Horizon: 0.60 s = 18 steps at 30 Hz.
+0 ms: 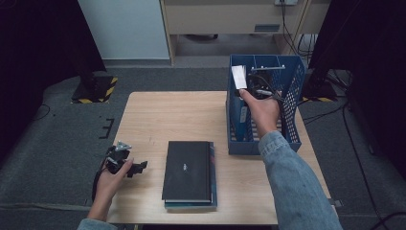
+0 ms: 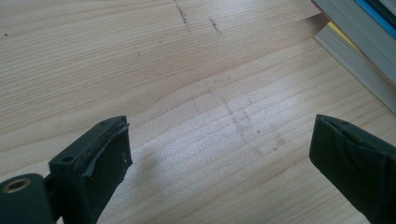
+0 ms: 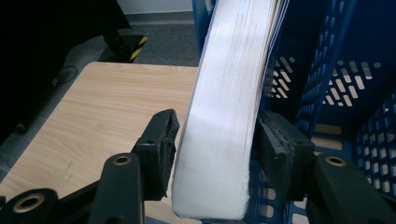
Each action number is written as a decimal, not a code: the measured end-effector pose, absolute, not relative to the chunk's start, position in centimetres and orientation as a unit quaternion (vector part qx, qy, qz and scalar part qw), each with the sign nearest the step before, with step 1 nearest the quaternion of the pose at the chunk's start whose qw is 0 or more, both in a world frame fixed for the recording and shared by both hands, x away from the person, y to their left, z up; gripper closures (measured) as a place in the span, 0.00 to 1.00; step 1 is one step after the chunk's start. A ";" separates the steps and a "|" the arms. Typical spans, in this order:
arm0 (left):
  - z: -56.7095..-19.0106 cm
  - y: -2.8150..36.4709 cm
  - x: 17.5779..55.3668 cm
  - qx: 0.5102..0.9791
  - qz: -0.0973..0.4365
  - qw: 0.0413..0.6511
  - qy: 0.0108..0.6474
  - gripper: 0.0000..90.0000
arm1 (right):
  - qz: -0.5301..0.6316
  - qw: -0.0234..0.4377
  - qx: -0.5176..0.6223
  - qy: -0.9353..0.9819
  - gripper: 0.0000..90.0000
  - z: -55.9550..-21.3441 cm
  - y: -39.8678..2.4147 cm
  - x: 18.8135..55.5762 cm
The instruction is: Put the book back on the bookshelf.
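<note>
At the desk's (image 1: 143, 115) near left corner, the left gripper (image 2: 219, 154) rests idle in the person's hand, jaws spread wide over bare wood with nothing between them. Just beyond, near the middle of the front edge, a stack of books (image 1: 189, 172) lies flat, apparently waiting its turn. Farther back, on the right edge, stands a blue mesh file rack (image 1: 292, 96), and the right gripper (image 3: 215, 149) reaches into it with a white-paged book (image 3: 229, 116) stood on end between its jaws. The jaws are partly open, one pad showing a sliver of gap, the other close against the cover, so the grip looks loosened, likely to leave the book upright in a left-hand slot of the rack.
</note>
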<state>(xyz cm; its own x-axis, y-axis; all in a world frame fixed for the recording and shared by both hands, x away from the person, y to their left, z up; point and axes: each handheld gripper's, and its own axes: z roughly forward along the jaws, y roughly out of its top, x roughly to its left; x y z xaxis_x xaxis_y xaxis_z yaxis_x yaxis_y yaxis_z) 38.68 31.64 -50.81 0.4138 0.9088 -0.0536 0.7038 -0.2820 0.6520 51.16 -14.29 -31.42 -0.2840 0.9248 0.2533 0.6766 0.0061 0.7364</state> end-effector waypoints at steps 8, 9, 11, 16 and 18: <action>-50.8 31.7 38.7 0.783 0.167 0.308 0.513 0.06 | 0.412 0.143 0.570 0.697 0.54 -31.7 -13.4 51.1; -50.8 31.7 38.7 0.783 0.167 0.309 0.513 0.06 | 0.412 0.143 0.569 0.697 0.54 -31.7 -13.4 51.1; -50.8 31.6 38.7 0.784 0.166 0.308 0.512 0.06 | 0.413 0.141 0.567 0.699 0.53 -31.7 -13.2 51.0; -50.8 31.6 38.7 0.786 0.161 0.306 0.512 0.05 | 0.410 0.157 0.555 0.707 0.50 -31.9 -13.1 50.7; -50.9 31.6 38.7 0.786 0.160 0.307 0.513 0.05 | 0.416 0.155 0.551 0.706 0.43 -32.4 -13.4 50.6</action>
